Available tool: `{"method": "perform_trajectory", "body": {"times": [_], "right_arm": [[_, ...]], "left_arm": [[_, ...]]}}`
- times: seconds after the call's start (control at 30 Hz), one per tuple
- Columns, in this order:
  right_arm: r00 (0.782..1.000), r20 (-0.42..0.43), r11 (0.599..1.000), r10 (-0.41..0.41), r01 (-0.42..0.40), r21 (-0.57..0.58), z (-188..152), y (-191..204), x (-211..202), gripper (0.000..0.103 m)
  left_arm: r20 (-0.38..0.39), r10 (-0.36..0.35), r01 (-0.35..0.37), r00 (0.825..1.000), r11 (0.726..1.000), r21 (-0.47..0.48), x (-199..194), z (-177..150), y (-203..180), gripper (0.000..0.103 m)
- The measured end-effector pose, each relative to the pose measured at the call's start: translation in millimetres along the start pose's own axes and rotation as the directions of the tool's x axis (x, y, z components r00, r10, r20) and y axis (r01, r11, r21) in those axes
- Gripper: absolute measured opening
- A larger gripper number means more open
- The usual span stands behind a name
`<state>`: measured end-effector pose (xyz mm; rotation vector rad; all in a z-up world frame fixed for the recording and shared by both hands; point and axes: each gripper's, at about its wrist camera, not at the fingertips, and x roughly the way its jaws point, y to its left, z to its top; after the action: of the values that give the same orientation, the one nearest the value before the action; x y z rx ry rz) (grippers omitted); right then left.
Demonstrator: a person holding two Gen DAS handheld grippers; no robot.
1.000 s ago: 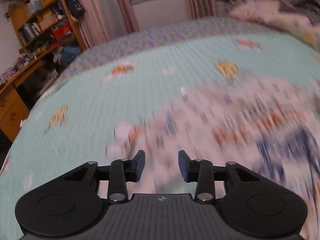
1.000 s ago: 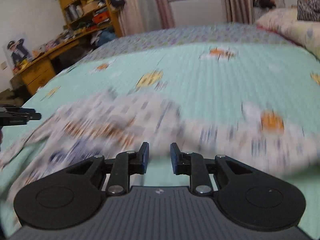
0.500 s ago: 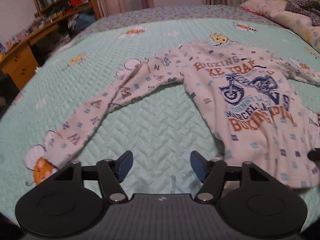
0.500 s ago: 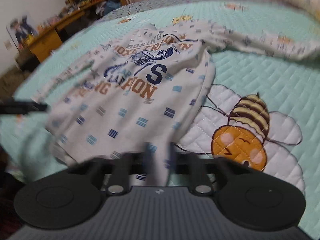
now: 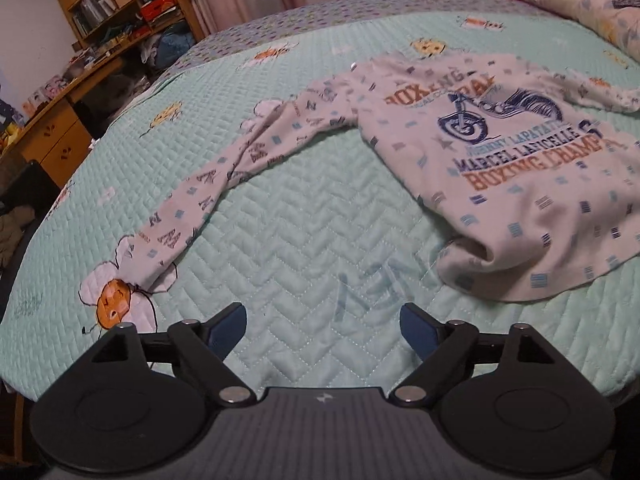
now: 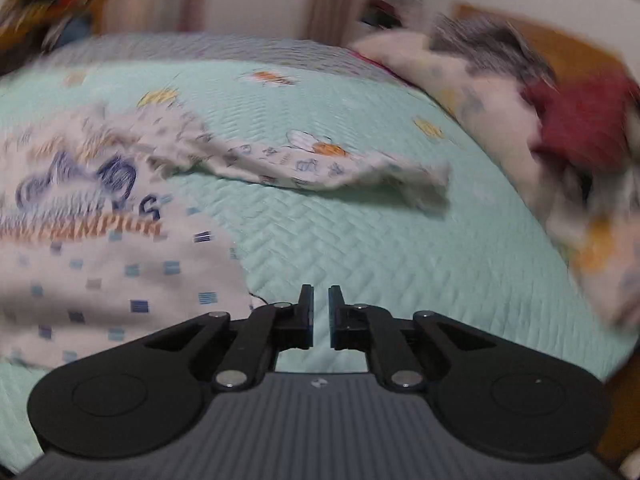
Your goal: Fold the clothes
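A white long-sleeved shirt with a motorbike and boxing print lies spread face up on the mint quilted bedspread. Its left sleeve stretches out toward the bed's left edge. My left gripper hovers over bare quilt in front of the shirt's rumpled hem, jaws opening wide with nothing between them. In the blurred right wrist view, my right gripper sits just right of the shirt's lower corner. Its jaws are opening from a narrow gap and hold nothing. The other sleeve lies out ahead.
A patterned pillow with a dark cloth and a red item lies at the bed's right side. A wooden bookshelf and desk stand beyond the left edge. Curtains and a window are at the far end.
The left jaws have spread wider and the hand has settled in front of the hem. The right gripper has let go of the shirt's hem and swung right, toward the other sleeve.
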<state>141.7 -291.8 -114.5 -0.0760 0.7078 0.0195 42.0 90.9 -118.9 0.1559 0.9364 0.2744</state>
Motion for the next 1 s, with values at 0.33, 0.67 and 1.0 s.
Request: {"method": "perform_trajectory", "body": {"times": [0.33,0.67,1.0], "right_arm": [[0.797,0.135,0.589,0.589,-0.309,-0.746,-62,196,-74,0.059],[0.827,0.122,0.680,0.548,-0.356,-0.642,5,241,-17,0.007],[0.830,0.078,0.752,0.552,-0.536,0.385,58,74,61,0.025]], "left_arm": [[-0.048,0.052,-0.058,0.997,0.989,-0.135,5,-6,26,0.086],[-0.075,0.056,-0.067,0.996,0.985,-0.158,7,-22,59,0.087],[-0.075,0.016,-0.026,0.997,0.991,-0.128,11,1,35,0.087]]}}
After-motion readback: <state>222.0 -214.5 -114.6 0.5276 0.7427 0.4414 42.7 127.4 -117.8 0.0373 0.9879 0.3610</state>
